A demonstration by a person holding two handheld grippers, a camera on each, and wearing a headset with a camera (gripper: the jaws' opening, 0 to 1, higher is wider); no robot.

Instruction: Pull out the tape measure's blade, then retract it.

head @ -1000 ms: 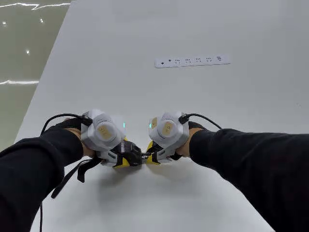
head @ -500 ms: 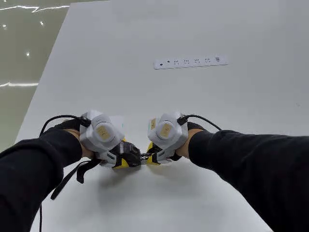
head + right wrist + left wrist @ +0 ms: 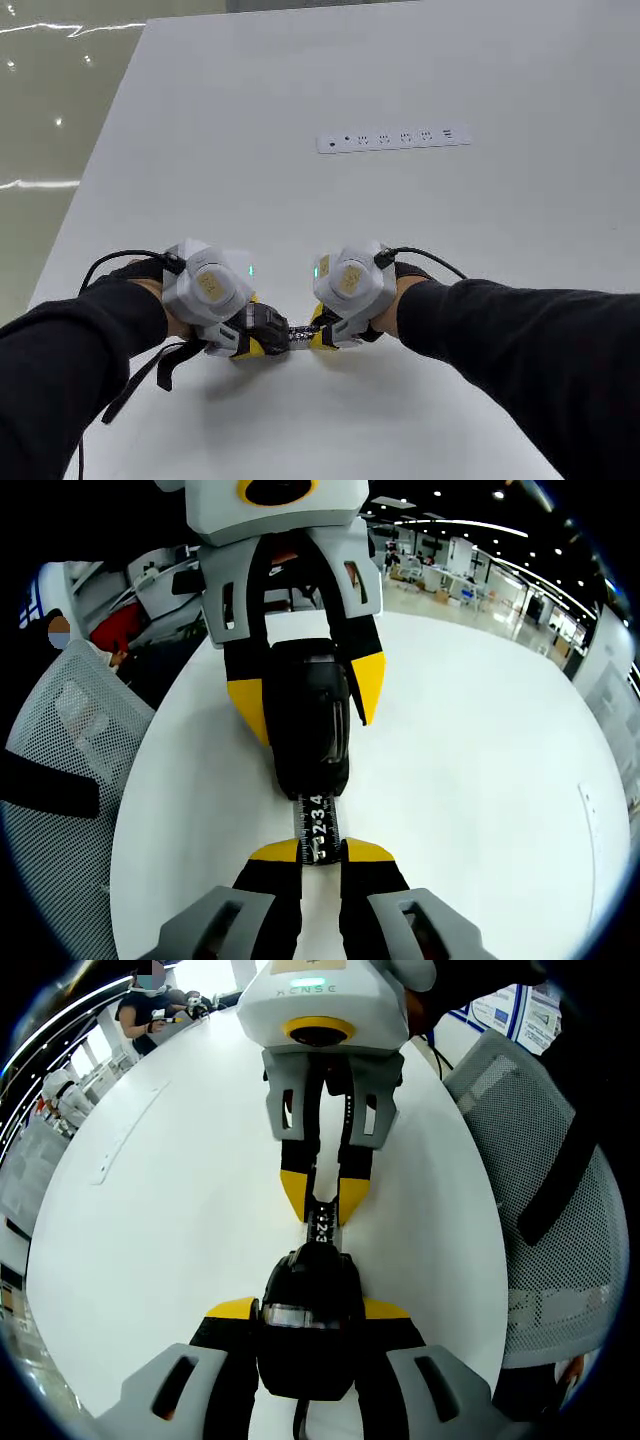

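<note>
Left gripper [image 3: 308, 1312] is clamped on the black tape measure [image 3: 305, 1355] near the front edge of the tabletop [image 3: 300, 220]; right gripper [image 3: 322, 852] pinches the blade [image 3: 318, 825]. Blade tip is hidden between those jaws. Exposed blade length appears little changed from a second earlier.

Power strip [image 3: 394, 138] on white table [image 3: 230, 110]

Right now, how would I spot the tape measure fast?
On the big white table, look near the front edge. The tape measure is the black case in the left gripper; its short numbered blade runs to the right gripper.
</note>
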